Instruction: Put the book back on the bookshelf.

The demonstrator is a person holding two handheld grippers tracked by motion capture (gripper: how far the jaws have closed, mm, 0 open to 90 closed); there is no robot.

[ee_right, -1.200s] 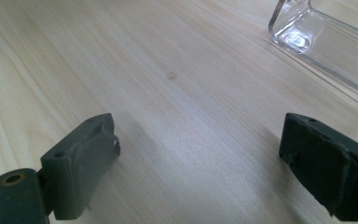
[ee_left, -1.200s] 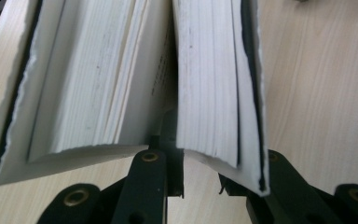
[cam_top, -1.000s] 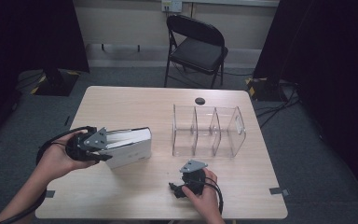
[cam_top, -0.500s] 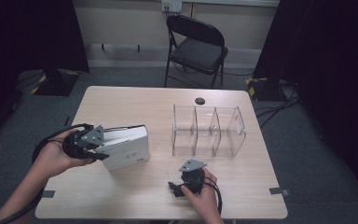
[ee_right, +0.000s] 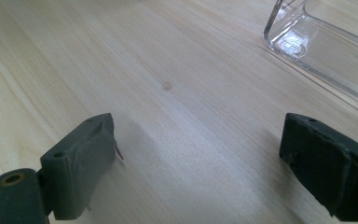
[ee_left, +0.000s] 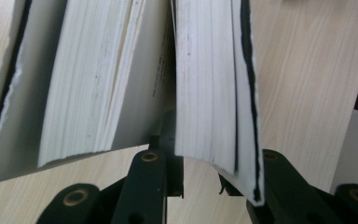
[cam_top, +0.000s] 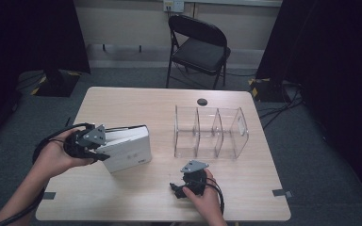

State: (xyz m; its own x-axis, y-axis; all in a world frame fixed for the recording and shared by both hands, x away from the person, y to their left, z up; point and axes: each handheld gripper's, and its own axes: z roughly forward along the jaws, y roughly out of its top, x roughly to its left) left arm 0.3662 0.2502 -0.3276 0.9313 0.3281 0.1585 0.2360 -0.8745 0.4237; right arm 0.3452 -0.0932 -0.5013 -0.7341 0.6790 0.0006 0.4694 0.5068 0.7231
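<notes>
On the left half of the desk [cam_top: 136, 101] my left gripper [cam_top: 87, 142] has its jaws clamped on one of the white books [cam_top: 128, 147], and the left gripper view makes the reason plain: one jaw sits in the gap between two page blocks and the other presses the outer cover, so only the right-hand book [ee_left: 214, 93] is pinched, apart from its neighbour [ee_left: 88, 79]. I judge that hold is meant to separate a single volume from the pair so it can be carried over alone. The books lie at the near left, tilted a little off the desk's edges, well apart from the clear divided organizer [cam_top: 211, 132] standing right of centre, whose upright slots look like the place a book would be stood. My right gripper [cam_top: 185, 187] rests low near the front edge with its jaws spread wide and nothing between them; its own view shows bare wood and a corner of the organizer [ee_right: 326, 42] ahead, so I take it to be waiting, perhaps ready to steady the rack. Whether the held book is lifted clear of the desk I cannot tell from these angles.
</notes>
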